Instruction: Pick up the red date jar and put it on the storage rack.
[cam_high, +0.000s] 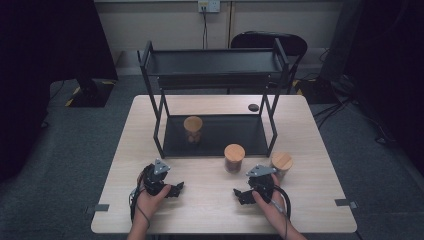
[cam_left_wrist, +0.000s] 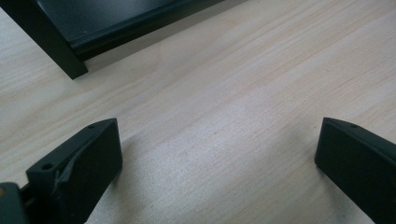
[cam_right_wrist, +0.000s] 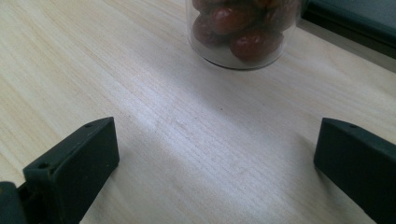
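Three jars: one (cam_high: 193, 129) on the rack (cam_high: 215, 136), two (cam_high: 234, 158) (cam_high: 281, 165) on the tabletop (cam_high: 210, 210). Both tools, left (cam_high: 176, 189) and right (cam_high: 239, 194), spread, empty. Right jar partly hidden.

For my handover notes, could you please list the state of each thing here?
Left gripper: open, empty.
Right gripper: open, empty.
Jar on shelf: upright, lidded.
Middle jar: upright, lidded, on table.
Right jar: upright, lidded.
Rack: top shelf bare.

On the pale wood-grain table (cam_high: 210, 210), before the black metal two-tier rack (cam_high: 215, 62), the clear glass jar (cam_right_wrist: 243, 32) holds glossy red-brown fruit under a tan wooden lid.
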